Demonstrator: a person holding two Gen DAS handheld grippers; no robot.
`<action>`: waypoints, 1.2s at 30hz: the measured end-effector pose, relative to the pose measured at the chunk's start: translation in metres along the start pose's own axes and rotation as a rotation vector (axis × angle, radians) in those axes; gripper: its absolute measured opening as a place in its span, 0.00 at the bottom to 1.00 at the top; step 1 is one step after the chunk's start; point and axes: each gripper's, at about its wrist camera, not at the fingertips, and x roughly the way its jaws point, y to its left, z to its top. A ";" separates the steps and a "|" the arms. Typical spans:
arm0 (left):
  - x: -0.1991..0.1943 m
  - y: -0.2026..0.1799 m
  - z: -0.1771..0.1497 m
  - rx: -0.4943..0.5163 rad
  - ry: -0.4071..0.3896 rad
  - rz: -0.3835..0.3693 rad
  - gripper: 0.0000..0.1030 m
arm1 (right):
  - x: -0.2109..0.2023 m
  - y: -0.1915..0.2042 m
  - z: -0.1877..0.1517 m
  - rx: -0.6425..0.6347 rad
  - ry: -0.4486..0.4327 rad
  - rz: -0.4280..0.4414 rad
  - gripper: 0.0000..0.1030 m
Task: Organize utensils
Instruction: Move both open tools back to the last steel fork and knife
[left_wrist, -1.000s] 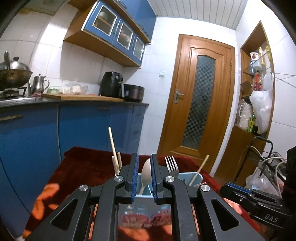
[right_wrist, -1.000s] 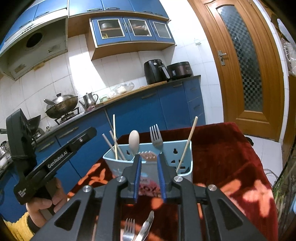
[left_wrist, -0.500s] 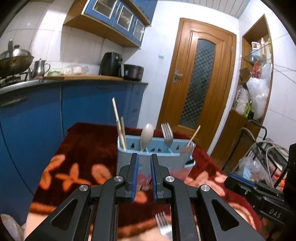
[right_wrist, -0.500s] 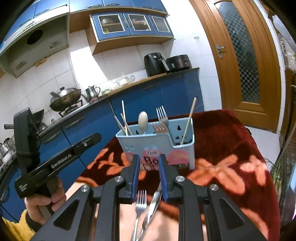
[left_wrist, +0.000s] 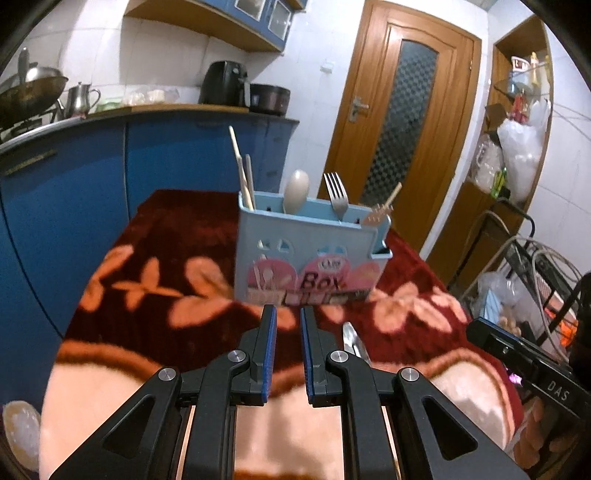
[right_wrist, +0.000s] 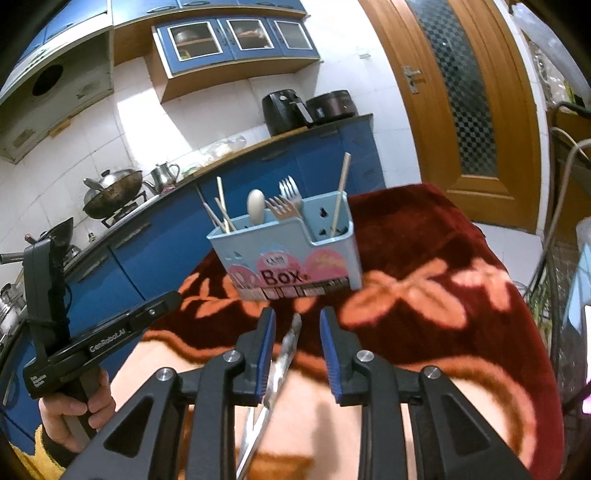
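Right gripper (right_wrist: 297, 326) has been opening, empty, over loose cutlery (right_wrist: 284, 354); left gripper (left_wrist: 288, 325) nearly closed, empty. Box (right_wrist: 295, 254) part-filled; table pieces remain.

Your right tool (right_wrist: 295, 325) has been opening over the metal utensil (right_wrist: 286, 349) on the table; both tools have come lower, showing more table.

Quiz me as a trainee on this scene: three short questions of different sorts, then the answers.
1. True or false: the blue utensil box lies on its side.
2. What stands in the box's small end compartment? A) spoon B) one chopstick C) knife
3. What lies on the cloth between the right gripper's fingers?
Key: 1 false, it stands upright. 2 B. 3 metal cutlery, not gripped; those fingers have just been opening.
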 end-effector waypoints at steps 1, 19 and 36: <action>0.001 -0.001 -0.002 0.002 0.011 -0.002 0.12 | -0.001 -0.002 -0.002 0.005 0.004 -0.005 0.27; 0.040 -0.031 -0.034 0.012 0.257 -0.072 0.23 | -0.007 -0.038 -0.027 0.073 0.063 -0.059 0.30; 0.067 -0.047 -0.051 0.005 0.522 -0.093 0.23 | -0.015 -0.058 -0.033 0.119 0.047 -0.054 0.31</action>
